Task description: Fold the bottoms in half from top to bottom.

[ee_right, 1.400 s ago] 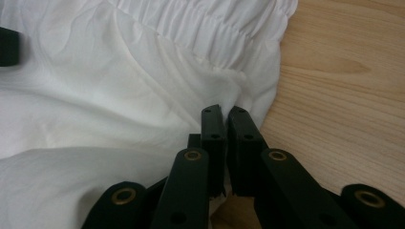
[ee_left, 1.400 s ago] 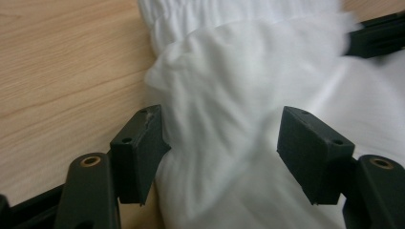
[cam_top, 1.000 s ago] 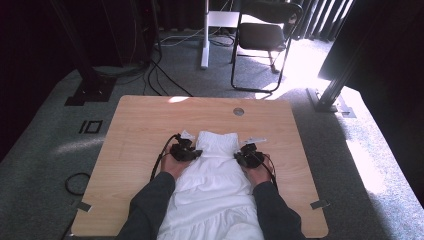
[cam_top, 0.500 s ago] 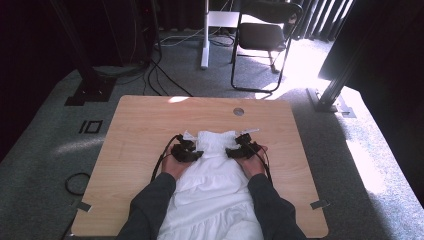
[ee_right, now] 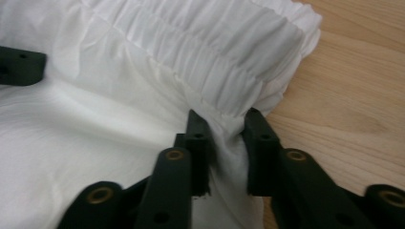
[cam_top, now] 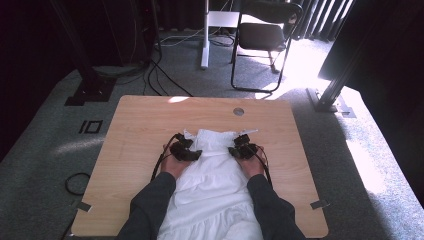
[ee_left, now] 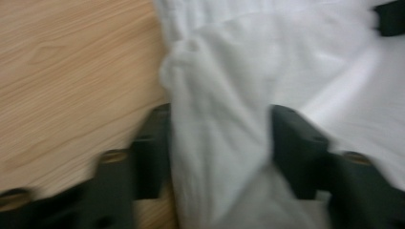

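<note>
With the white garment [cam_top: 212,185] lying mid-frame on the bench [cam_top: 135,125], our right gripper [ee_right: 222,138] having just closed on its gathered corner and our left gripper [ee_left: 219,143] closing around a fold, we should pinch both firmly before pulling evenly.

White garment [cam_top: 212,175], black tongs [cam_top: 186,151], light wood-grain table [cam_top: 140,125], grey carpet [cam_top: 45,150]

A: Light wooden table [cam_top: 150,125] sits on grey carpet [cam_top: 50,150], with a round grommet [cam_top: 238,111] near its far edge.

B: Yep, and there's a black folding chair [cam_top: 262,37] behind it, cables [cam_top: 165,75] on the floor far left, and bright sunlight [cam_top: 300,70] hitting the carpet far right.
</note>
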